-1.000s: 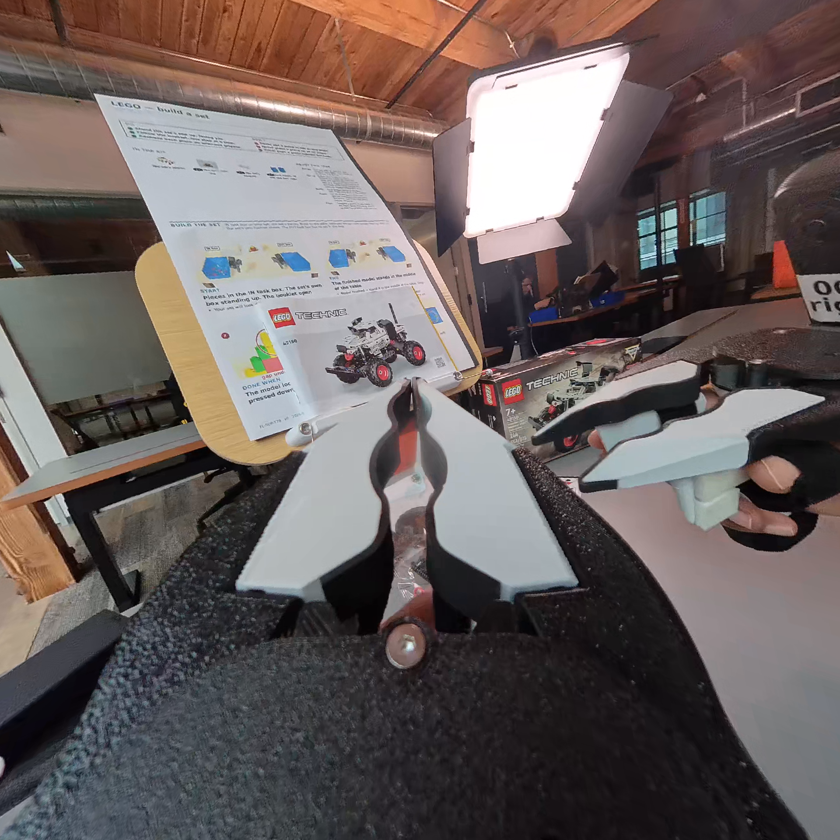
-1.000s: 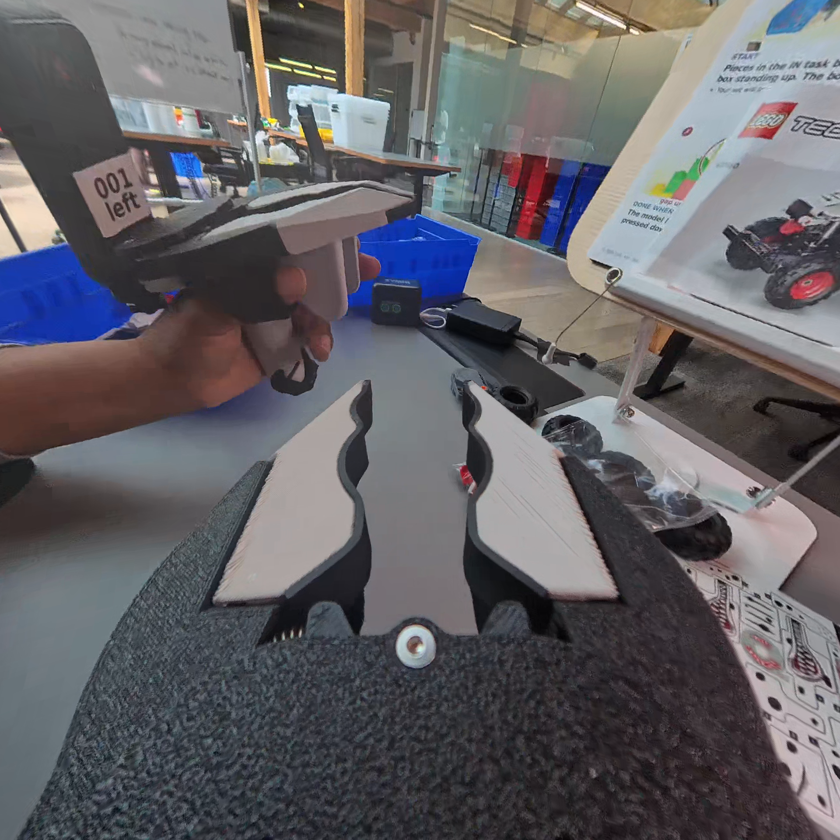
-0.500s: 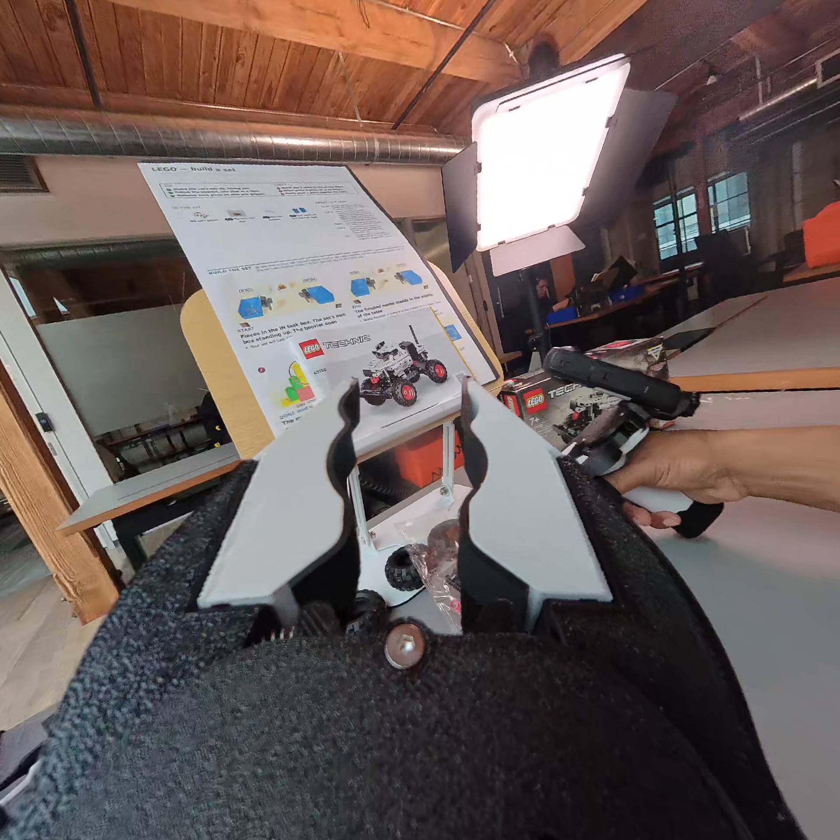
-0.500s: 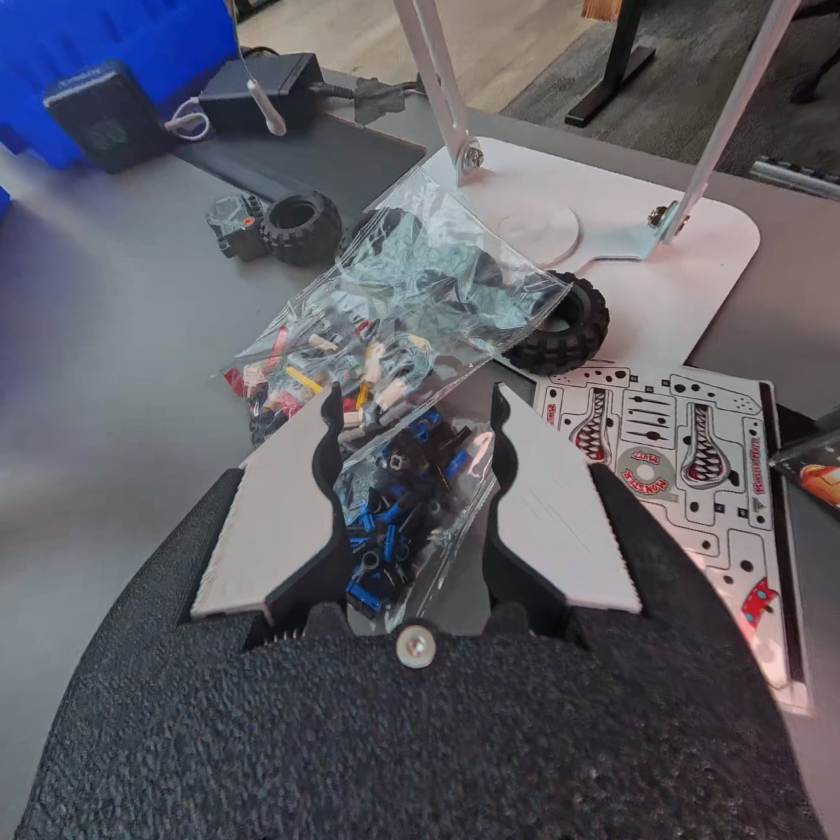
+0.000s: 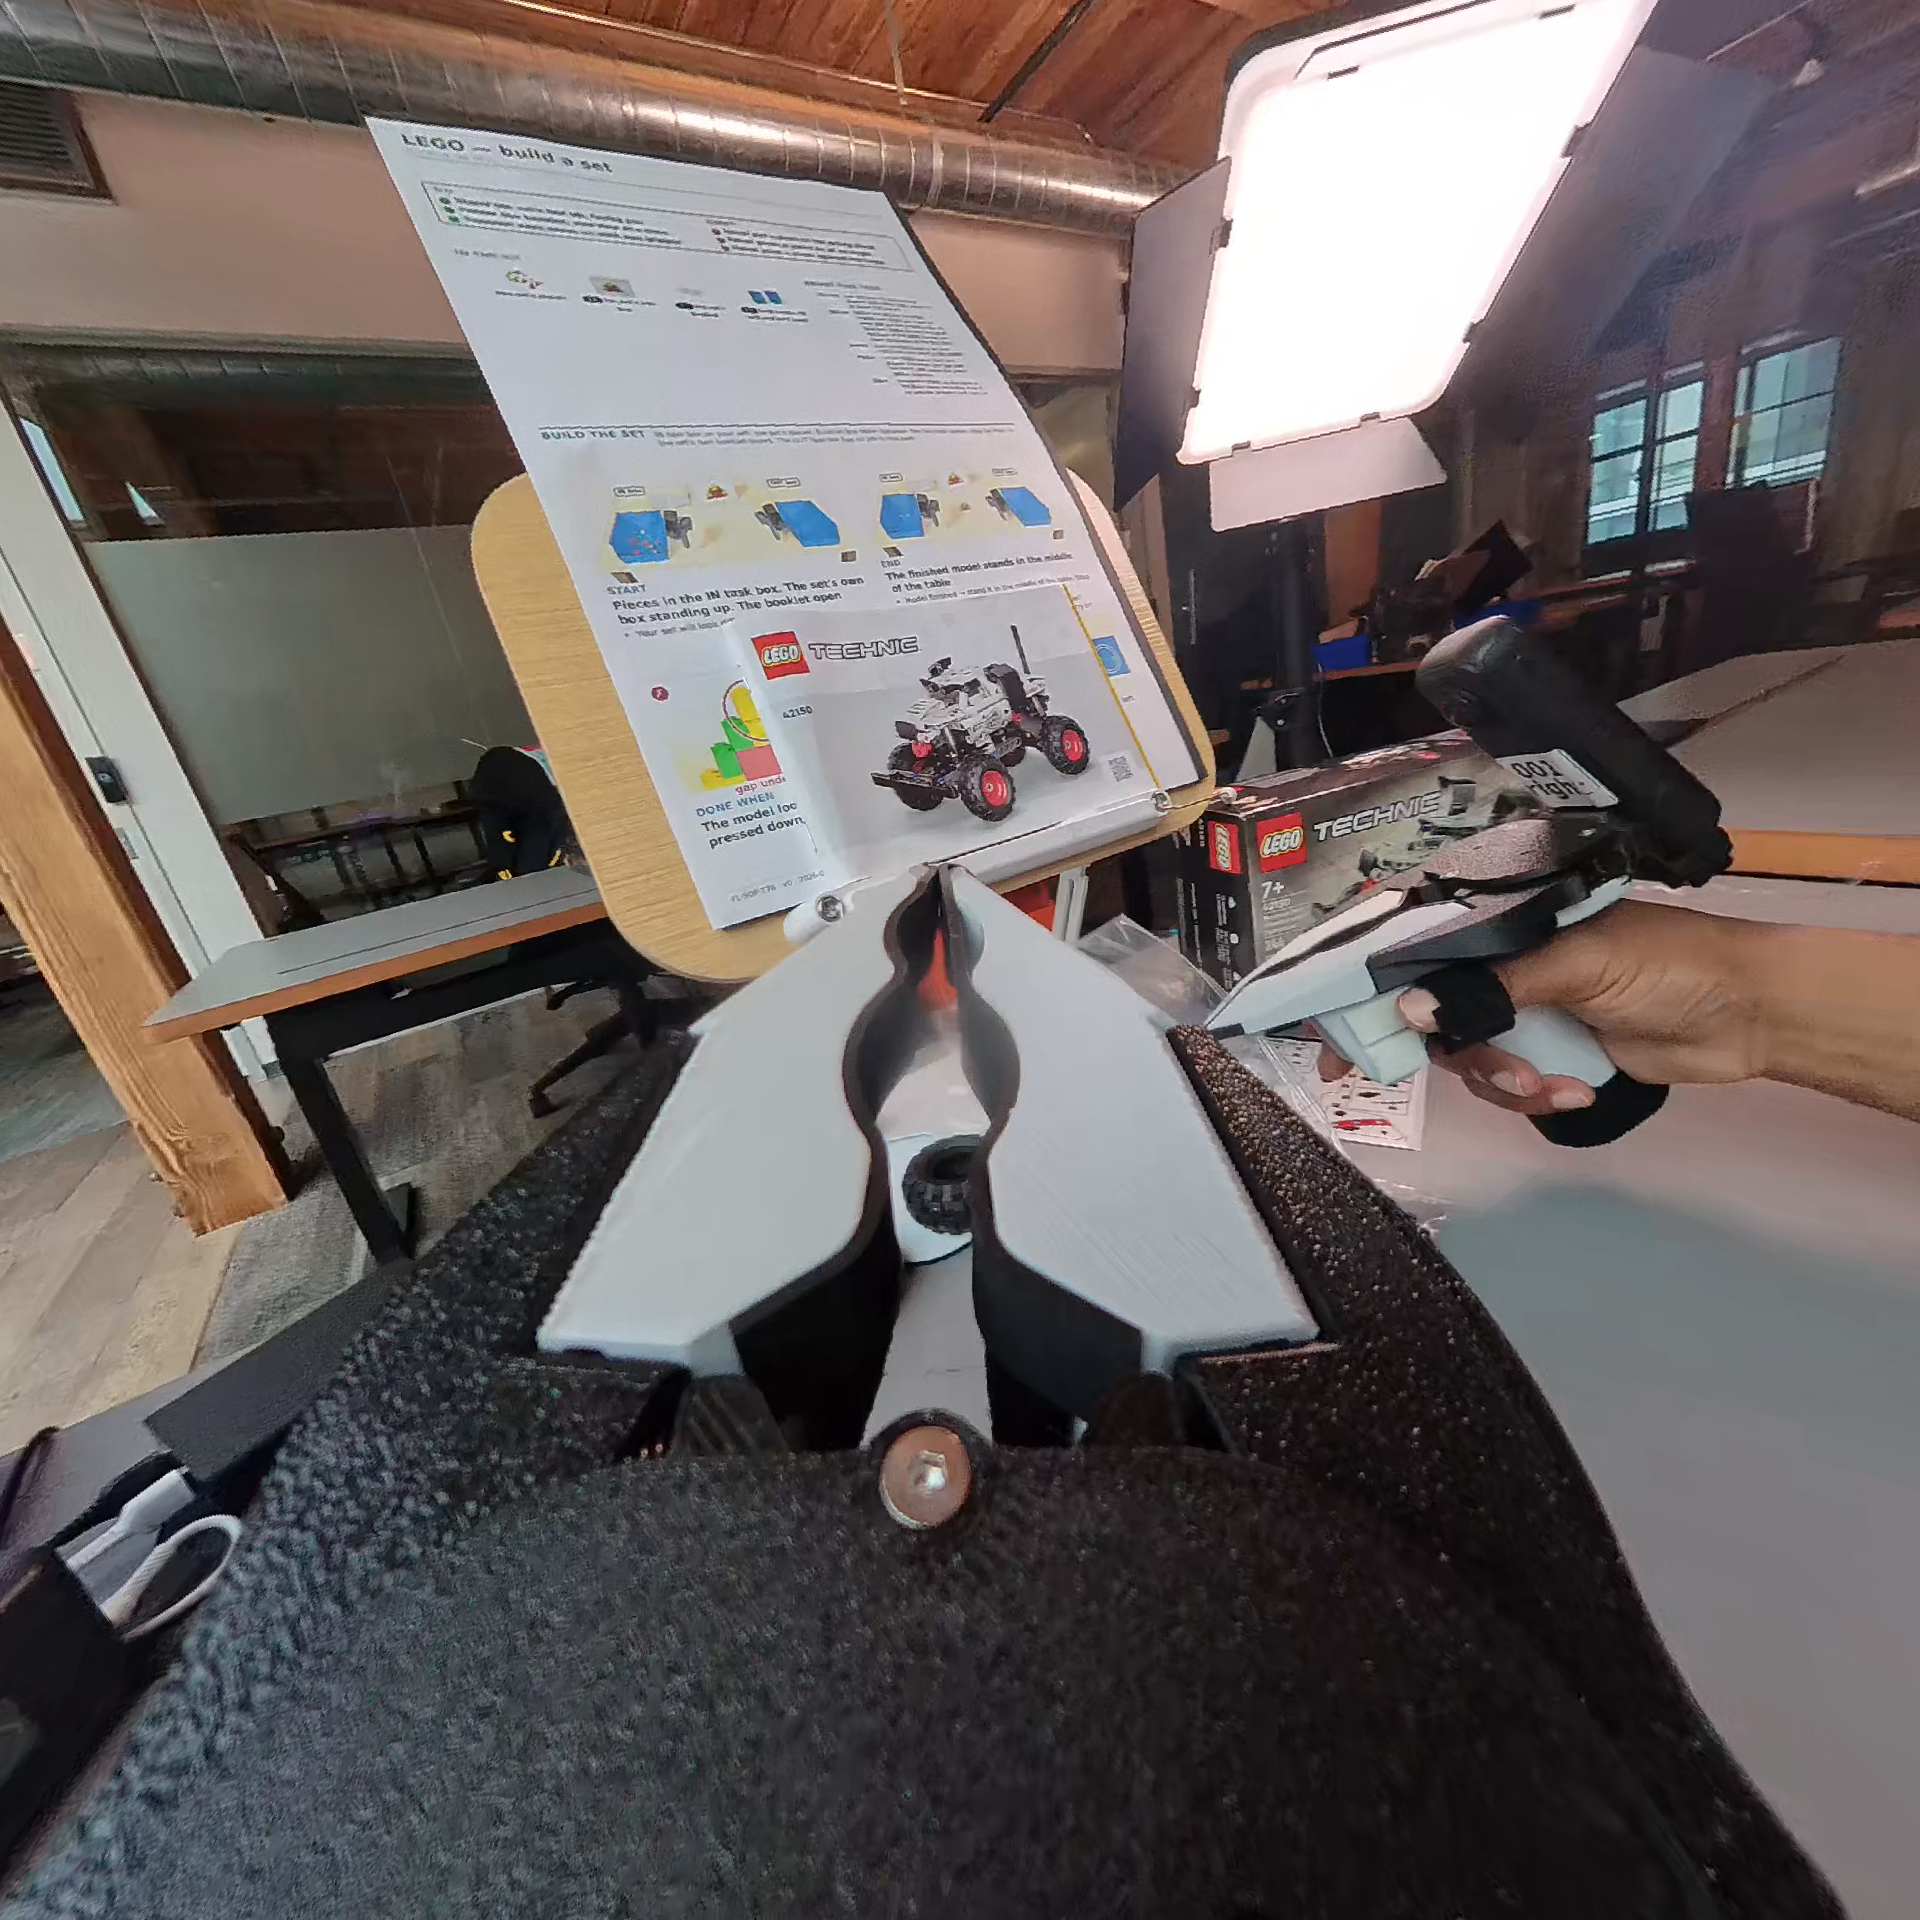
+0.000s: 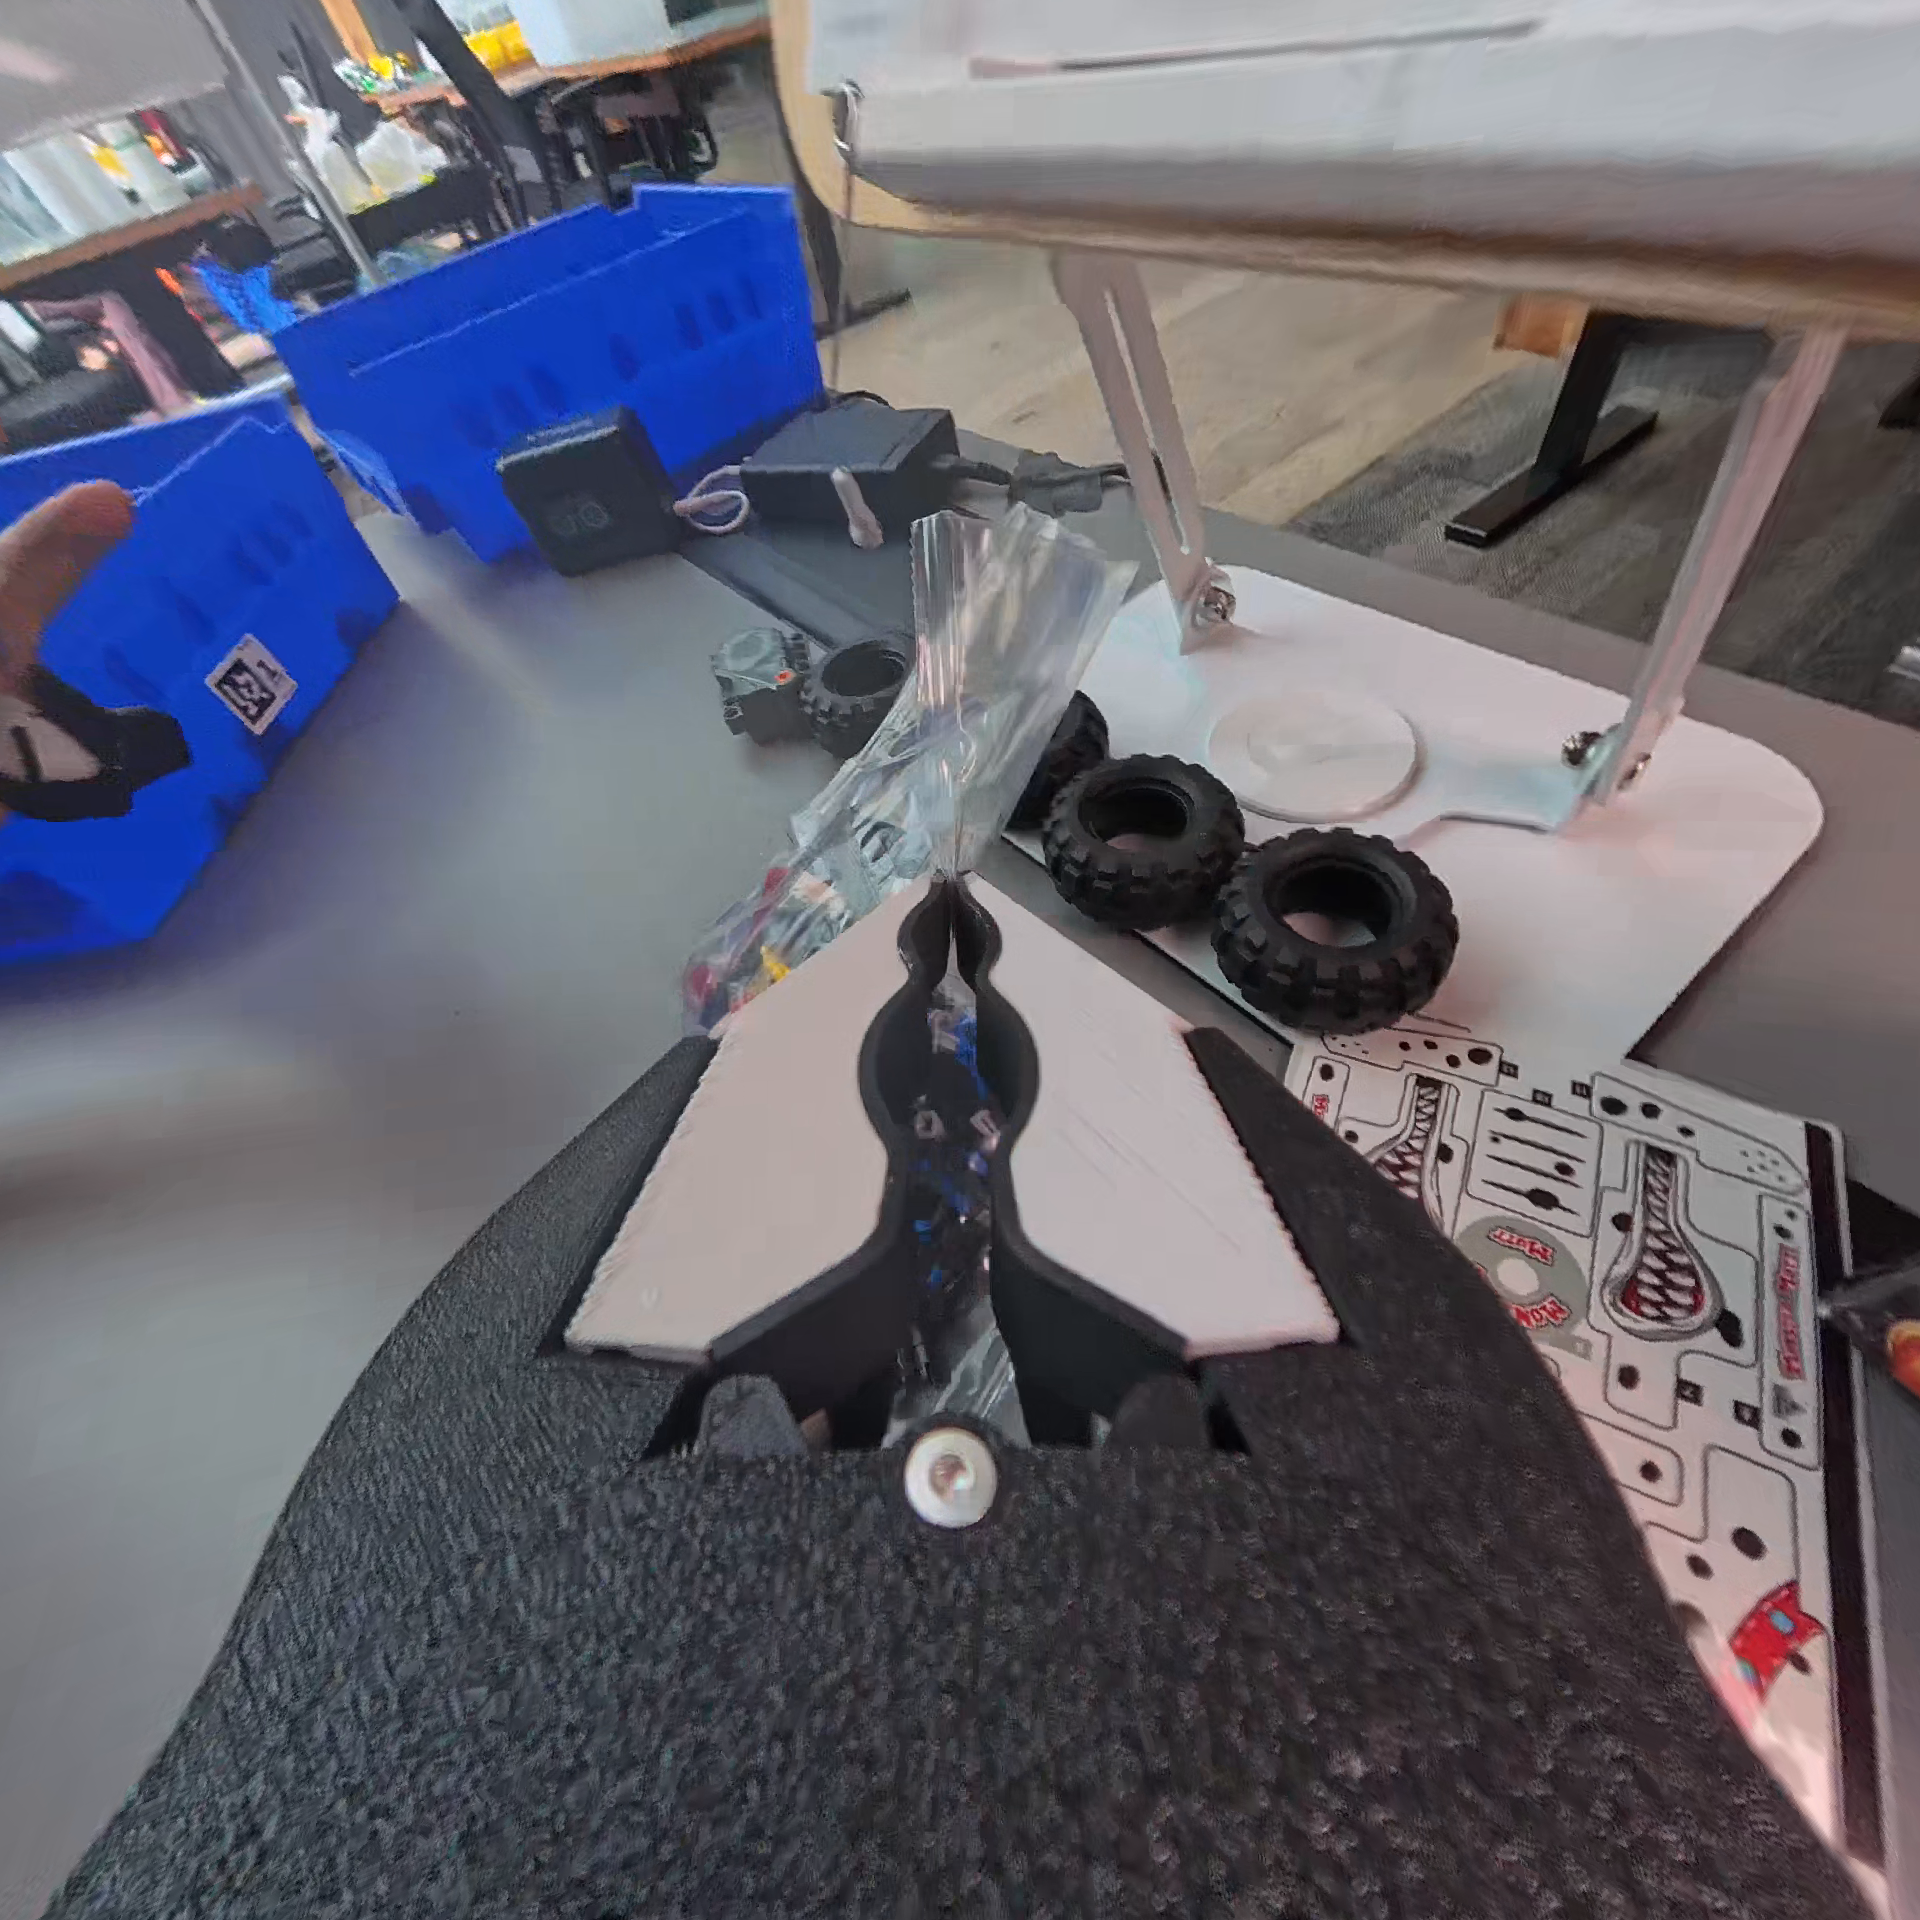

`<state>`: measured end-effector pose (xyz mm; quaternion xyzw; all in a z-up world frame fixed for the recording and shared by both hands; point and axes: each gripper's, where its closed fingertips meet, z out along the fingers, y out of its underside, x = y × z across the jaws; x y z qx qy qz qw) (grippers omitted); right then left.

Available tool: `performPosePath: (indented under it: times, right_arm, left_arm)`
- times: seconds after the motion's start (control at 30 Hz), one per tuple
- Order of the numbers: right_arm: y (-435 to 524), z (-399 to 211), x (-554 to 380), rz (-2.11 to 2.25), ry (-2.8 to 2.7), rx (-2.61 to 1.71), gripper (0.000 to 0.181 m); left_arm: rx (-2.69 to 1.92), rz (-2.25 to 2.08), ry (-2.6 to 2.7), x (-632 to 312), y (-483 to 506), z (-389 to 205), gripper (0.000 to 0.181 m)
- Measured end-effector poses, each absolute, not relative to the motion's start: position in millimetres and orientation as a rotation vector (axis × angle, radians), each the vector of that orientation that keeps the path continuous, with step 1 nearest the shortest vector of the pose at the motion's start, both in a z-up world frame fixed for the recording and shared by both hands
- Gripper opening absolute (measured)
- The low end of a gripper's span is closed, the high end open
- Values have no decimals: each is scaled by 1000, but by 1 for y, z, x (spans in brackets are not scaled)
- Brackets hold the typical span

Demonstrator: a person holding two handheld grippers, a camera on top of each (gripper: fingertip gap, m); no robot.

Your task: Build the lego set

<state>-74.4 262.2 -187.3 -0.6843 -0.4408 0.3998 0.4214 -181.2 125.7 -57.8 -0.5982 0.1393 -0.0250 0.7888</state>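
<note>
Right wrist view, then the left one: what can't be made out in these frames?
- Right wrist view: the parts in the clear bag are blurred. The right gripper, shut on it, covers much of its lower part.
- Right wrist view: one tyre sits mostly behind the bag.
- Right wrist view: the left hand is cut off by the left edge.
- Left wrist view: the left gripper is shut. The orange blur between its fingers may be background.

Light source: a large rectangular white studio light panel (image 5: 1340, 229) at upper right, overexposed, detail lost.
Exposure: bright, even daylight tone in both views.
Shadows: soft, on the smooth grey tabletop (image 5: 1662, 1403).
Blur: motion smear on the blue plastic bins (image 6: 540, 343).
Distortion: wide-angle bending at edges.
</note>
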Motion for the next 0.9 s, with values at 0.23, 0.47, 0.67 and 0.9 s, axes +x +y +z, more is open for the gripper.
performPosePath:
  times: [0.23, 0.47, 0.67, 0.9]
  right_arm:
    - [168, -92, -48, 1221, -1396, -1238, 0]
    - [117, -80, -11, 1162, -1601, -1266, 0]
    - [85, -115, 7, 1265, -1761, -1415, 0]
    - [83, -127, -2, 1239, -1773, -1389, 6]
  left_arm:
    - [-1333, -315, 264, -167, 124, -56, 0]
    - [-1378, -612, 514, -109, 93, -35, 19]
    - [-1552, -977, 818, -34, 54, -64, 56]
    - [-1839, -752, 816, -28, 66, -148, 0]
